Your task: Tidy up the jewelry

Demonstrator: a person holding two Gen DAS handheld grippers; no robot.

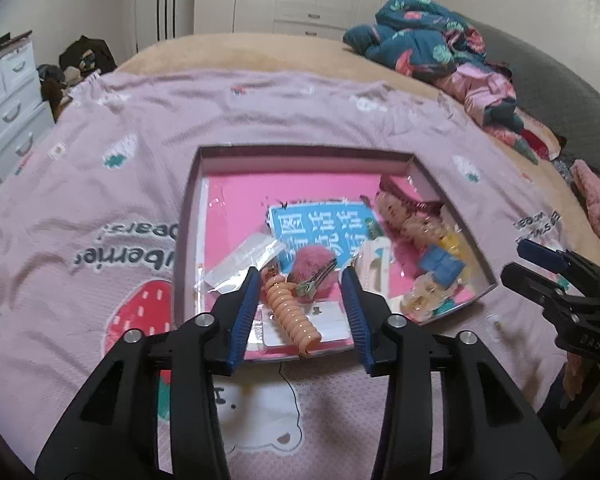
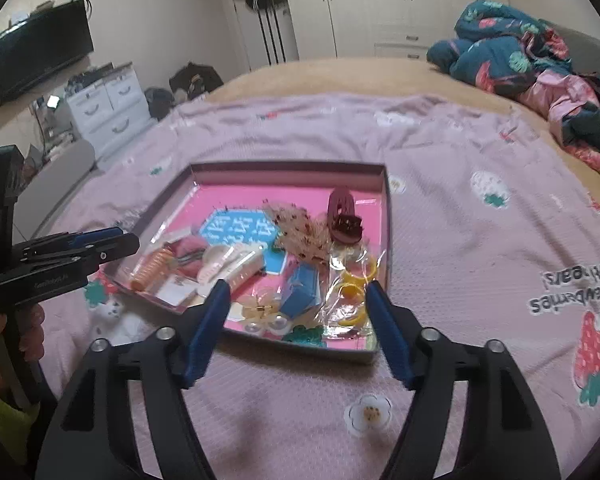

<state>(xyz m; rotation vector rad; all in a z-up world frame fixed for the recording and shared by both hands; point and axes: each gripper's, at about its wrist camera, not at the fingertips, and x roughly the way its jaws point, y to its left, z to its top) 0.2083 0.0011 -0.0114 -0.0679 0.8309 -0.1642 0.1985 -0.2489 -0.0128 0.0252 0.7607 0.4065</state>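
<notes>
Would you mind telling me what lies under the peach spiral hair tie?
The peach spiral hair tie rests on a white card in the pink box; anything beneath the card is covered.

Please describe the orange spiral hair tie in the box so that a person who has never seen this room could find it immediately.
On the bed, a pink blanket carries a shallow open box with a pink floor. The orange spiral hair tie lies at the box's near edge, between the left gripper fingers, beside a fluffy pink pompom. It is the only ribbed, coiled tube; its neighbours are flat cards and packets.
</notes>
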